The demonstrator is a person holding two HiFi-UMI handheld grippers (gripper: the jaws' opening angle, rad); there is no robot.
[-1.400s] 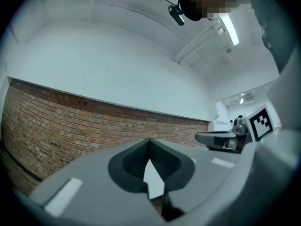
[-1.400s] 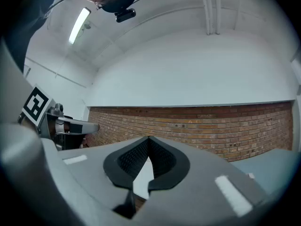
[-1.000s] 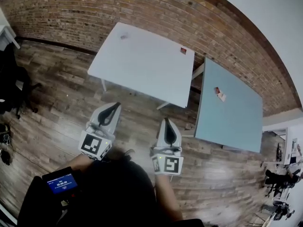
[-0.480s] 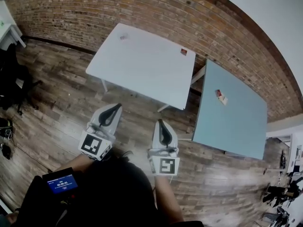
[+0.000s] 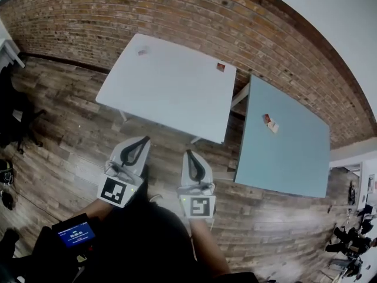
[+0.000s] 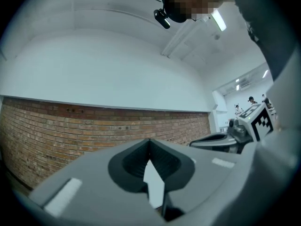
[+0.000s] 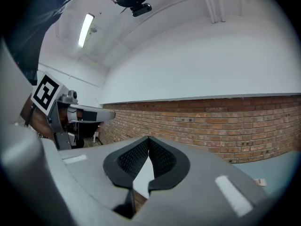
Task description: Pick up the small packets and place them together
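1. Since neither tool has reached a table yet, nothing is held. The left gripper (image 5: pixel 145 139) has its jaws pressed together w/ nothing between them, and the right gripper (image 5: pixel 188 153) is the same: tips meeting, empty.
2. Both sit side by side over the wood floor (image 5: pixel 70 117), pointing fwd at the white table (image 5: pixel 171 93). I'd guess they're carried closed bc there's nothing in reach to grab.
3. Packets are spread out:
   - a greyish packet (image 5: pixel 142 52) near the white table's far left corner
   - a red packet (image 5: pixel 220 67) near its far right corner
   - a red-and-white pair (image 5: pixel 270 122), seemingly touching, on the blue-grey table (image 5: pixel 294 164) to the right
4. My read is that the task has barely begun.
5. Next I'd need to close in & open one set of jaws. The pair's spot looks like a natural gathering point.
6. Risk: the packets are thin and flat, so prob. hard to pinch off a smooth top.
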